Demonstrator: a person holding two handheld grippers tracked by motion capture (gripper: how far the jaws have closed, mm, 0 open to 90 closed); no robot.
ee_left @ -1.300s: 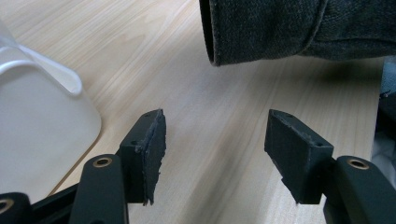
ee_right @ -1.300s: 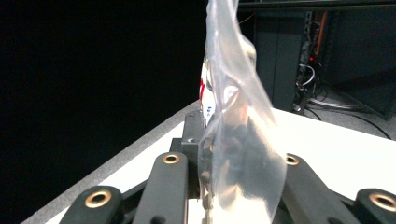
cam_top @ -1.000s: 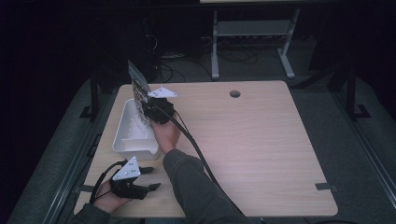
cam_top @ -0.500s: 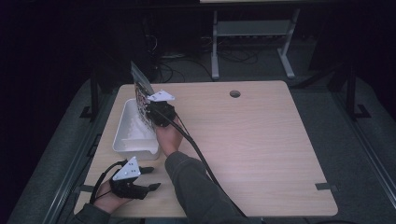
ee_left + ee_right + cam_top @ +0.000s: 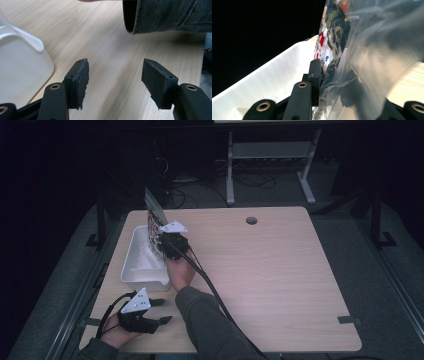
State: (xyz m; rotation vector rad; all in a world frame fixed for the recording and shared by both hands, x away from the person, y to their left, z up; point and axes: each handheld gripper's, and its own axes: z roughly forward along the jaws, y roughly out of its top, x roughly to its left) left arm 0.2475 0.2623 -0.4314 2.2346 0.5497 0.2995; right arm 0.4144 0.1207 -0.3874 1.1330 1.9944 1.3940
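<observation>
Right tongs (image 5: 159, 236): closed on a clear plastic packet (image 5: 154, 222) with a printed red, white and dark pattern; their jaws have just been closing, with the packet between them. In the right gripper view one black jaw lies against the printed face and the crinkled film covers the other.
Packet position: held upright, clear of the tabletop (image 5: 280, 280), at the right long rim of the white bin (image 5: 134, 265); its upper edge tilts toward the far left corner. Whether its lower edge touches the bin rim cannot be told.
White bin: rectangular, open-topped, standing along the left side of the tabletop, long axis running away from the person.
Right hand (image 5: 181, 270): gripping the tool body just behind the tongs, grey sleeve (image 5: 170, 15) trailing toward the near edge, black cable running back alongside it.
Left tongs (image 5: 115, 75): jaws apart at a moderate gap, nothing between them; bare wood shows through the gap.
Left tongs position: low over the near left corner of the tabletop, just in front of the bin's near end, pointing toward the sleeve.
</observation>
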